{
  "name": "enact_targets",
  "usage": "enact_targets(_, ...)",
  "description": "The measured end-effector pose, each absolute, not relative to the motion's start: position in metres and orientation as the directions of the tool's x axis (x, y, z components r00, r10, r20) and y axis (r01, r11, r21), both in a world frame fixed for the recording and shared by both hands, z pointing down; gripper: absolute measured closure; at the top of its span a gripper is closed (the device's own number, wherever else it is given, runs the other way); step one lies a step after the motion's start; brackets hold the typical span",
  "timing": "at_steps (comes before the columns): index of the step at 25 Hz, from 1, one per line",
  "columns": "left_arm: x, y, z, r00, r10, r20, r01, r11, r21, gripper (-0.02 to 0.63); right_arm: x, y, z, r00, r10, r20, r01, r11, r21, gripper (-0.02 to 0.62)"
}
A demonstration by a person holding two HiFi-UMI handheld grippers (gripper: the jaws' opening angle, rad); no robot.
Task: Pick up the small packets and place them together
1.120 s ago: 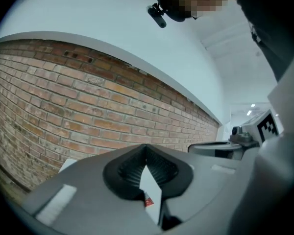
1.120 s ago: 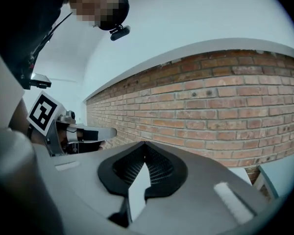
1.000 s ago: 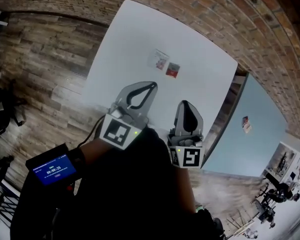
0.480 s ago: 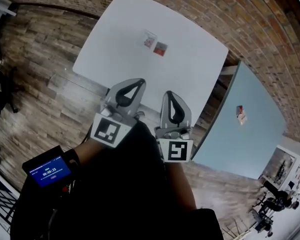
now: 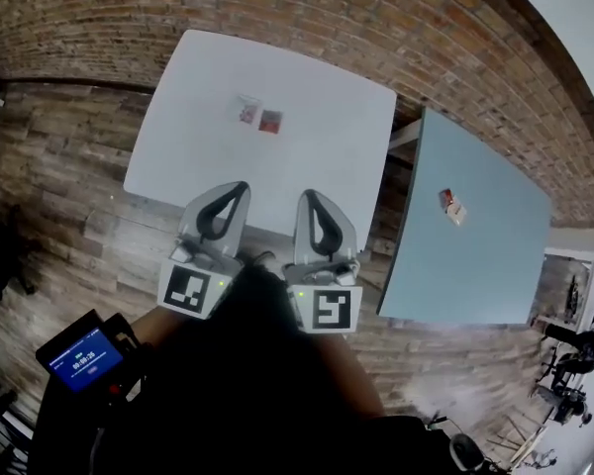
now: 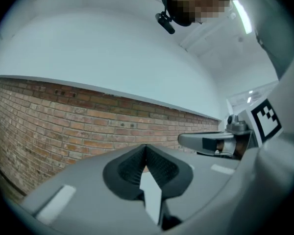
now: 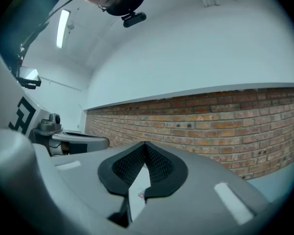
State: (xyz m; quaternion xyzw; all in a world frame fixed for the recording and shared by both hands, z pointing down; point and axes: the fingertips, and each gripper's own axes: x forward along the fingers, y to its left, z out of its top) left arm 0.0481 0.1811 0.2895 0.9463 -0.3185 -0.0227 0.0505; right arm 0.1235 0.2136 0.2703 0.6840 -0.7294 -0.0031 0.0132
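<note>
Little can be read. A small blue screen [image 5: 79, 357] by the person's left arm shows a line of white digits set like a timer, too small to read for certain. The cube of the left hand-held gripper [image 5: 240, 187] bears a black-and-white square marker [image 5: 188, 290], a coded pattern with no lettering. The cube of the right hand-held gripper [image 5: 308, 198] bears a second square marker [image 5: 334, 310] of a different pattern. The two small packets [image 5: 270, 121] on the white desk [image 5: 317, 156] and the single packet [image 5: 451, 206] on the blue desk [image 5: 475, 265] carry red and white print, too small to make out.
</note>
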Motion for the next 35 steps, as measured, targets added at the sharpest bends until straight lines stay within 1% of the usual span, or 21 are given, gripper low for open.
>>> enact_targets(3, 0.049, 0.169, 0.276, 0.797, -0.602, -0.052, -0.599, -0.798, 0.069, 0.606, 0.128, 0.209, 0.253, -0.029, -0.999, -0.029, -0.997, 0.026, 0.079, 0.594)
enact_targets(6, 0.05, 0.163, 0.266, 0.796, -0.597, -0.099, -0.592, -0.803, 0.076, 0.606, 0.135, 0.206, 0.246, 0.016, -0.998, -0.061, -0.997, -0.021, 0.08, 0.594)
enact_targets(13, 0.038, 0.142, 0.264, 0.792, -0.604, -0.088, -0.6, -0.797, 0.065, 0.606, 0.137, 0.192, 0.238, 0.041, -0.995, -0.093, -0.995, -0.05, 0.091, 0.594)
enact_targets(18, 0.034, 0.13, 0.257, 0.773, -0.625, -0.104, -0.623, -0.78, 0.061, 0.606, 0.142, 0.186, 0.237, 0.045, -0.995, -0.09, -0.994, -0.054, 0.096, 0.594)
enact_targets(24, 0.028, 0.124, 0.256, 0.757, -0.645, -0.104, -0.642, -0.764, 0.063, 0.606, 0.135, 0.182, 0.241, 0.013, -0.997, -0.073, -0.995, -0.02, 0.101, 0.594)
enact_targets(29, 0.025, 0.124, 0.259, 0.749, -0.656, -0.093, -0.653, -0.755, 0.066, 0.606, 0.134, 0.185, 0.235, 0.016, -0.997, -0.071, -0.995, -0.023, 0.098, 0.594)
enact_targets(35, 0.024, 0.131, 0.268, 0.753, -0.654, -0.071, -0.65, -0.757, 0.073, 0.606, 0.131, 0.19, 0.244, 0.013, -1.0, -0.027, -0.994, -0.015, 0.107, 0.594)
